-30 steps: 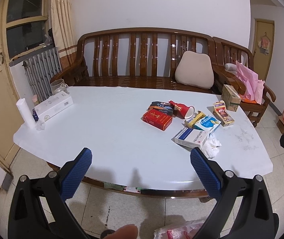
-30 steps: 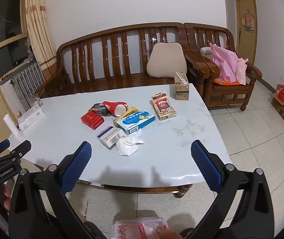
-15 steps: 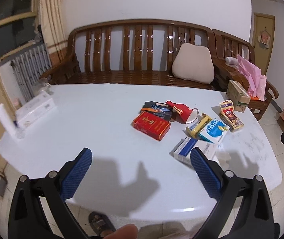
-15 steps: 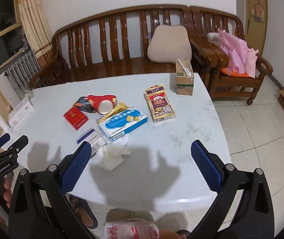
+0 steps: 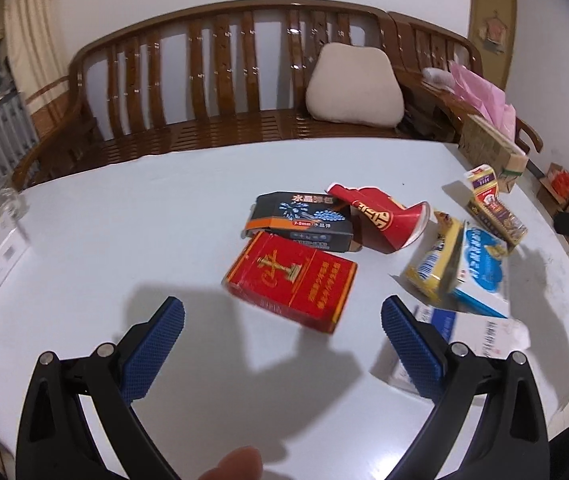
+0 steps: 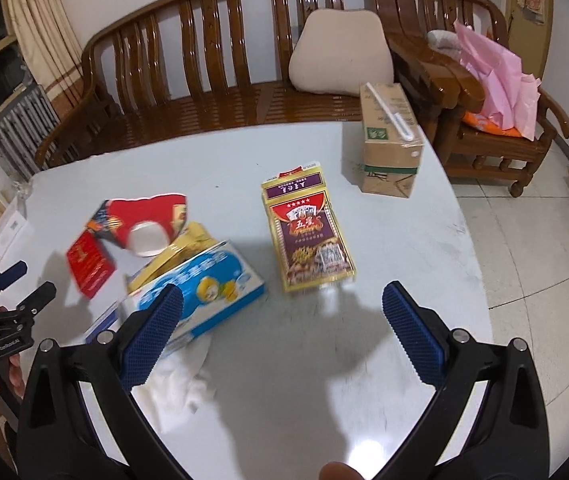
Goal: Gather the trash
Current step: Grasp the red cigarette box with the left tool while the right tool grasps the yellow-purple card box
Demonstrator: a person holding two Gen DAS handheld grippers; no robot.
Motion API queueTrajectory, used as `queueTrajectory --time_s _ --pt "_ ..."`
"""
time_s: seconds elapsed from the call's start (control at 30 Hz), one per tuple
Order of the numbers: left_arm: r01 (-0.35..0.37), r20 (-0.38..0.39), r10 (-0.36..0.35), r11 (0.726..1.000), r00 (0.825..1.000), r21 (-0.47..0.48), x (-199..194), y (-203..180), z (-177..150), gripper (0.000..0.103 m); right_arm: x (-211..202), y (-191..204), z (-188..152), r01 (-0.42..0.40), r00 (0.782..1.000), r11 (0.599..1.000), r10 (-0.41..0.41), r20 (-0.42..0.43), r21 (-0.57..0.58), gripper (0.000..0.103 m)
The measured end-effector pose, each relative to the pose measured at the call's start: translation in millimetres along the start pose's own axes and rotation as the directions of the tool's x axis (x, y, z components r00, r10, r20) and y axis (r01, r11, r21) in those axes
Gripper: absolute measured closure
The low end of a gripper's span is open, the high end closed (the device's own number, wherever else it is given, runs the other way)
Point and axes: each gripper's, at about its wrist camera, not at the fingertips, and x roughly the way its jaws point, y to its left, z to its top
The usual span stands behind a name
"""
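The left gripper hangs wide open and empty over the table, the red box at its twelve o'clock. Straddle its narrow sides squarely. The right gripper, equally spread and empty, faces the card box.

We see a white glossy table carrying a litter cluster: a flat red cigarette pack, at its 12 o'clock a black printed box, at 2 o'clock a crushed red paper cup, and at 3 o'clock a blue-and-white carton. A crumpled white tissue lies at the carton's 6 o'clock, and a brown cardboard box stands at the far right edge.
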Motion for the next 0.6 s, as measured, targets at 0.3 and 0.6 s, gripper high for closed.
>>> queueTrajectory --time_s 0.3,0.6 --pt "0.048 -0.035 -0.046 0.998 0.998 0.048 40.8 1.3 9.4 0.007 65.7 -5.5 31.4 0.039 0.996 0.999 -0.039 -0.082 -0.002 0.005" --pt "0.07 -0.073 -0.066 0.996 0.995 0.053 65.8 8.2 10.3 0.007 105.9 -15.4 39.0 0.03 0.983 1.0 -0.03 -0.182 -0.005 0.005"
